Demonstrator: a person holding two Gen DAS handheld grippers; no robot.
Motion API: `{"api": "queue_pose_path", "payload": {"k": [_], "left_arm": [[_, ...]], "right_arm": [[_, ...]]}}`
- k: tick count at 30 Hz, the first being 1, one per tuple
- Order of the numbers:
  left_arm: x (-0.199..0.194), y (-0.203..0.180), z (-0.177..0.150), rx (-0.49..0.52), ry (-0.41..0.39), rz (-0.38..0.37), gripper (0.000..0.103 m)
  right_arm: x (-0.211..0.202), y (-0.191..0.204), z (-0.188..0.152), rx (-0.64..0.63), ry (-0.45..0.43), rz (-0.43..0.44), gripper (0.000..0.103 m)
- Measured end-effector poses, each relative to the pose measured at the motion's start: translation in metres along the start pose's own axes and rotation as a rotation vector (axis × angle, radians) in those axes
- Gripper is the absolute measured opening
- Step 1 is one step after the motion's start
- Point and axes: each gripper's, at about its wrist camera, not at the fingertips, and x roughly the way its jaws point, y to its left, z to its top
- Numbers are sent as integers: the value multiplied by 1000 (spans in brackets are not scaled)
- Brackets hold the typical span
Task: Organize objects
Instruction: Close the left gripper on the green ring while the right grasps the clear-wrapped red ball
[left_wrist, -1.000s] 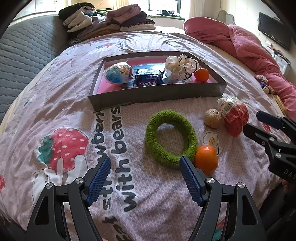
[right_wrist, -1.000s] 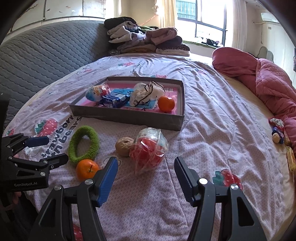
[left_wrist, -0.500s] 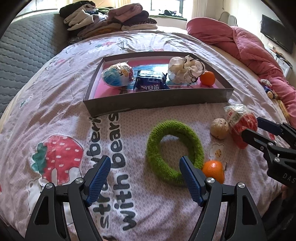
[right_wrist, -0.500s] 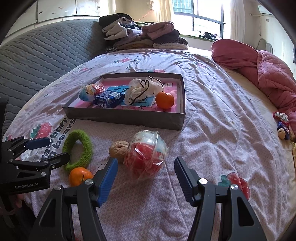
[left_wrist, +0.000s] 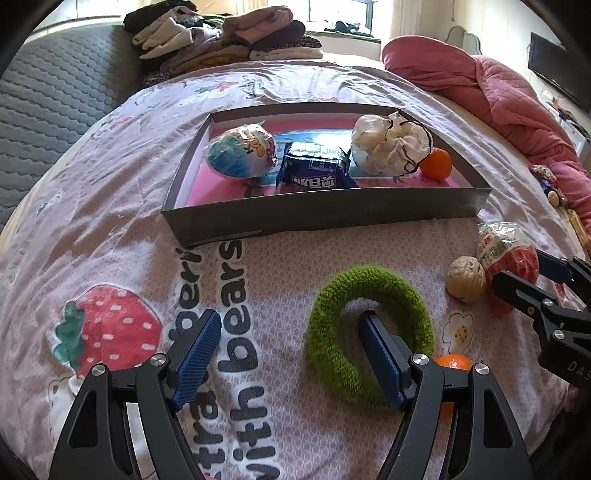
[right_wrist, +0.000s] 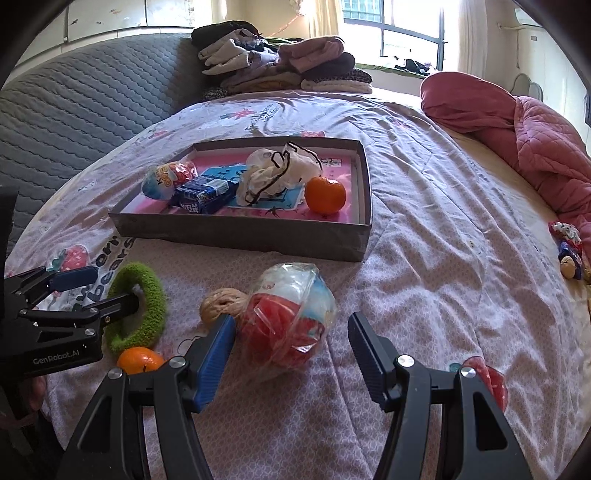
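1. Two claws hang apart over the bed (left_wrist: 110, 206): left claw (left_wrist: 290, 356) straddles the near-left arc of the green ring (left_wrist: 369, 332); right claw (right_wrist: 290, 350) brackets the wrapped red ball (right_wrist: 290, 314).
2. Four items fill the tray (right_wrist: 240, 232); four lie loose before its front wall: ring, walnut (right_wrist: 221, 304), ball, orange (right_wrist: 138, 360).

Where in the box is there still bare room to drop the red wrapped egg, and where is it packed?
Free: the pink floor at the box's left end, between the blue wrapped egg and the front wall. A smaller strip lies beside the orange along the right wall. Crowded: the middle, where the blue egg, blue snack packet and white drawstring bag sit close together.
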Motion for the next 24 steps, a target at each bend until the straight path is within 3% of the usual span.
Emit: {"api": "queue_pose_path", "payload": {"k": [9,12,18,20,24], "left_arm": [[8,-4,5,10,-14,-10,78],[10,-7,5,15,-14,-18,71],[8,-15,5,36,-27,-38,40],[7,-17,5,42,-36,-39,20],[6,-17,5,45,-39,-41,15]], "right_arm": [[4,-3,2,16,-3,15,56],[5,-2,2,13,-5,16,55],[5,-4,2,24,-10,30,55],[5,-4,2,24,-12,31,55],[3,-4,2,24,-21,38,55]]}}
